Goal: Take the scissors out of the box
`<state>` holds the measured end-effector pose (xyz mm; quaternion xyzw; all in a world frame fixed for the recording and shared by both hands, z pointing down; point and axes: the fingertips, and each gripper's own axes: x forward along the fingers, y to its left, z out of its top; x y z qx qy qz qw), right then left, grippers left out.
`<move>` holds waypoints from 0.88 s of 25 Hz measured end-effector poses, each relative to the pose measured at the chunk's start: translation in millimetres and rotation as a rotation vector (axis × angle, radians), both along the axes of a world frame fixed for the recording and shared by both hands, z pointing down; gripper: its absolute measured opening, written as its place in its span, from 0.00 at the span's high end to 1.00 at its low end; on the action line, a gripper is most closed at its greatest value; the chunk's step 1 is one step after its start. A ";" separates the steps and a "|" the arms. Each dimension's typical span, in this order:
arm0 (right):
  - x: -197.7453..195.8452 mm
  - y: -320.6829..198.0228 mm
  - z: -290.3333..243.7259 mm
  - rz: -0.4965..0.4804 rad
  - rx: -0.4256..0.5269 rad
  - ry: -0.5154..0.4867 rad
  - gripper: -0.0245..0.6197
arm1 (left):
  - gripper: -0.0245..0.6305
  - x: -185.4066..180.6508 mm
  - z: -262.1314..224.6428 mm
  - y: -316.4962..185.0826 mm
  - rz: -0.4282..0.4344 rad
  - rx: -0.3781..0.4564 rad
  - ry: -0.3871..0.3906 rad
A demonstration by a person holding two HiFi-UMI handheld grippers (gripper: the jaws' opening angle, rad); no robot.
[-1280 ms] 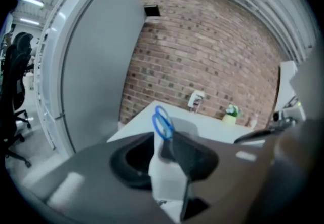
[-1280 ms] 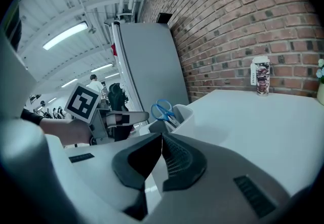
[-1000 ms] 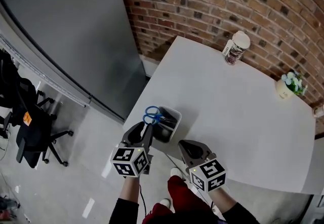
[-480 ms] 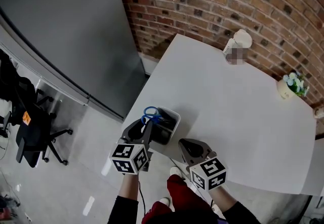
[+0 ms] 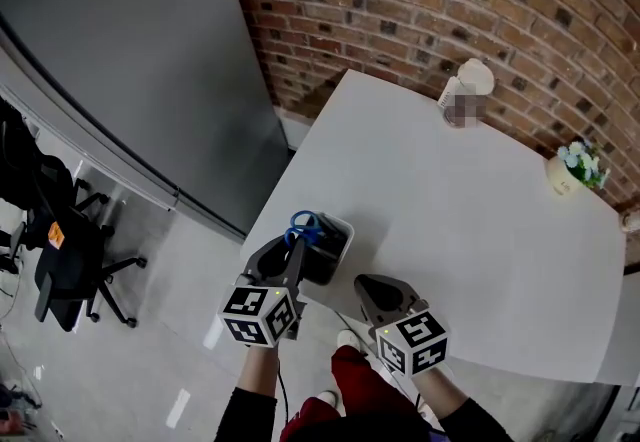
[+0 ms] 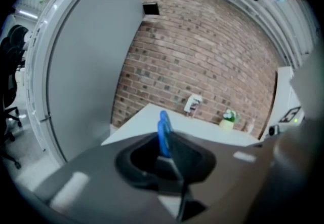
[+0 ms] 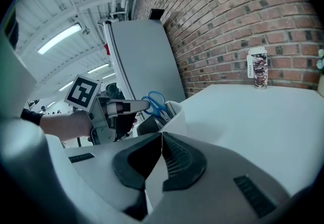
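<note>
Blue-handled scissors [image 5: 303, 225] stand handles-up in a small white box [image 5: 346, 227] at the near left corner of the white table [image 5: 450, 230]. My left gripper [image 5: 292, 248] reaches in from the table's edge. Its jaws are closing on the scissors [image 6: 163, 134], which stand edge-on between them, with the grey shank in the thin seam of the left gripper [image 6: 174, 164]. The right gripper view shows the left gripper's finger [image 7: 126, 107] at the scissors [image 7: 154, 104] above the box [image 7: 174, 116]. My right gripper [image 5: 368, 282] hovers beside the box, shut with nothing held [image 7: 161, 139].
A lidded canister [image 5: 467, 92] stands at the table's far edge near the brick wall. A small potted plant [image 5: 575, 170] sits at the far right. A grey panel and an office chair [image 5: 60, 250] lie off to the left, beyond the table's edge.
The left gripper's jaws have drawn together around the scissors' handles. Both hands have stayed nearly in place.
</note>
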<state>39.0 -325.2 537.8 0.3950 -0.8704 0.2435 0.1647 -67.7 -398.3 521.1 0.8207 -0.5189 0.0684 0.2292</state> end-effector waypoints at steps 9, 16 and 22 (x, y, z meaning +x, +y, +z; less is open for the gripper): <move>5.9 6.9 -6.2 0.007 0.009 -0.003 0.95 | 0.91 16.6 -12.2 3.9 0.041 0.034 0.028; 10.5 9.2 -11.8 0.010 0.024 -0.004 0.95 | 0.92 31.6 -21.2 4.2 0.078 0.066 -0.008; 11.2 13.7 -19.4 0.008 0.042 -0.012 0.95 | 0.92 37.8 -30.8 8.3 0.074 0.101 -0.029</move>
